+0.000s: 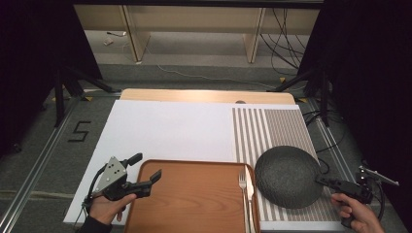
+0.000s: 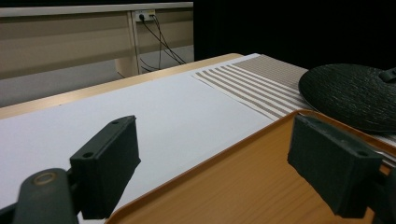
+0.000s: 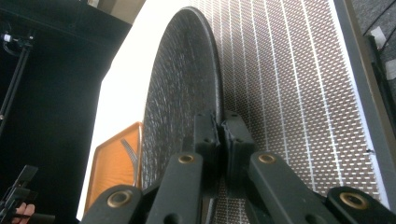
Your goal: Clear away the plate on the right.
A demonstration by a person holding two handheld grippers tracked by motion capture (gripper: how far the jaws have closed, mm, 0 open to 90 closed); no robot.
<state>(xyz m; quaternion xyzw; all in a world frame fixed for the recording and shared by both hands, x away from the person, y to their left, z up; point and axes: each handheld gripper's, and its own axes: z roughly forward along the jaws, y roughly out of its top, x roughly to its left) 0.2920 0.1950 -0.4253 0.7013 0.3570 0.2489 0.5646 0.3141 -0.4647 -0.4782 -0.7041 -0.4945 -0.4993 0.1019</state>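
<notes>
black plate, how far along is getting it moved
Done: the right gripper has its fingers pinched on the rim of the black plate. In hand: the plate, on the striped mat. Left: lifting it, probably toward the wooden tray, where the open left gripper waits and a fork lies.

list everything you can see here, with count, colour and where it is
plate: 1, dark grey, textured, on the striped mat at the right, its near-right rim pinched in the right gripper
tray: 1, orange-brown wood, near edge of the table, centre
fork: 1, silver, lying at the tray's right end
striped mat: 1, beige and white, right part of the table
white sheet: 1, white, covering the left and middle of the table
table: 1, light wood, its far edge showing past the sheet
left gripper: 1, black with a grey plate on top, jaws open over the tray's left edge
right gripper: 1, black, jaws shut on the plate's rim
</notes>
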